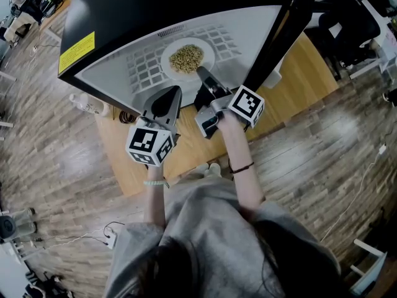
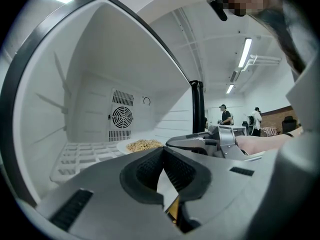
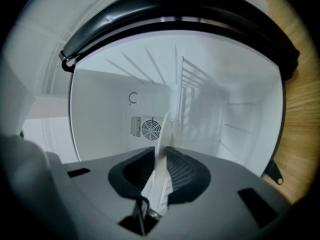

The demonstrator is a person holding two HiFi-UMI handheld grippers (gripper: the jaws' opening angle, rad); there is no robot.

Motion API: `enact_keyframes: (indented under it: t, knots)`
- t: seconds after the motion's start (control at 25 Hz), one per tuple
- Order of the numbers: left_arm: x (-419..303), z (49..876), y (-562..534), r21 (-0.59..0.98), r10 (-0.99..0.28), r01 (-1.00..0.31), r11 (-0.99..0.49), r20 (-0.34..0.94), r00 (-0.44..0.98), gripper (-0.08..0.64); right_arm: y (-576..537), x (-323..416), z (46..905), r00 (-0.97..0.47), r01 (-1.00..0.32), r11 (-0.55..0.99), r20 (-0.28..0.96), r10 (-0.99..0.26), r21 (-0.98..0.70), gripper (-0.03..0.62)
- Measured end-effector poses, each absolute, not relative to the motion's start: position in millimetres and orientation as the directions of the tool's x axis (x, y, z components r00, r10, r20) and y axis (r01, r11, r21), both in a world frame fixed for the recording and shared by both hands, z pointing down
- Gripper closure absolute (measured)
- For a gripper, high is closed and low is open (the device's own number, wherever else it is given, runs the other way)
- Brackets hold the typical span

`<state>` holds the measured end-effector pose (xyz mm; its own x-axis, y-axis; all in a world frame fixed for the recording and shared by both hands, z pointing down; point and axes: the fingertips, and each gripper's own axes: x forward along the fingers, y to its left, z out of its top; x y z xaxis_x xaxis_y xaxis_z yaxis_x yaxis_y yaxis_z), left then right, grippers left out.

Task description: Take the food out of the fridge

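Observation:
A white plate heaped with pale grainy food rests on the white grid shelf inside the open black fridge. My right gripper reaches in from the front, shut on the plate's near rim. In the right gripper view that rim runs edge-on between the pads of the right gripper, which is rolled on its side. My left gripper hovers just outside the fridge opening, left of the right one, shut and holding nothing. From the left gripper view the food shows ahead.
The fridge door stands open at the right. A fan vent sits in the fridge's back wall. The fridge stands on a wooden platform over plank flooring. Bottles lie at the left. People stand far off.

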<state>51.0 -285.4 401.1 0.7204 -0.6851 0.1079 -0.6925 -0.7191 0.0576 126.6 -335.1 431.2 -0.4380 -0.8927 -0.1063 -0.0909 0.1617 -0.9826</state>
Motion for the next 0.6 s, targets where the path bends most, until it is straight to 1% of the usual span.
enact_keyframes:
  t: [0.6]
  knots:
    - [55.2,396.2,-280.8,0.053,-0.676,-0.682,-0.729,0.097,0.730,0.552,-327.1,127.4,432.2,-0.423,0.066,0.145,-0.159,-0.892,-0.987,0.529]
